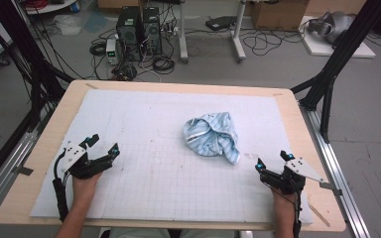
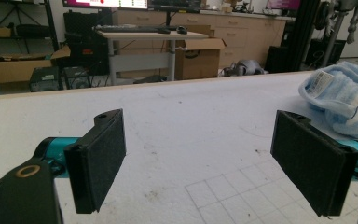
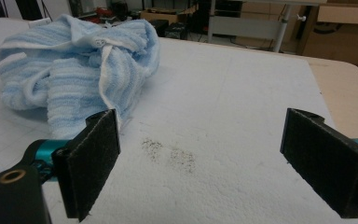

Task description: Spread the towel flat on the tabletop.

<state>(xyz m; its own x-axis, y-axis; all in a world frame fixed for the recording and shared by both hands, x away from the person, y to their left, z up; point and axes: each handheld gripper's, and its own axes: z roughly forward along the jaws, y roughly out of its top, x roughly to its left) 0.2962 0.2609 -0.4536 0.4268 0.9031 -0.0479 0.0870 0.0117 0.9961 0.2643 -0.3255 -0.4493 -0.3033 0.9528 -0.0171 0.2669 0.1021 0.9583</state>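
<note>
While the crumpled blue striped towel (image 1: 212, 137) lies on the worktop (image 1: 44, 144) right of centre, the right hand-held gripper (image 1: 273, 163) sits nearer it (jaws spread, empty); the left hand-held gripper (image 1: 102, 147), likewise spread, waits well apart.

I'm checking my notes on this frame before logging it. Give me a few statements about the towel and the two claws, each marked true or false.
1. The light blue towel lies crumpled on the white mat. True.
2. The left claw is shut on the towel. False: it is open, apart from the towel.
3. The right claw is open. True.
4. The towel is folded flat. False: it is bunched in a heap.
</note>
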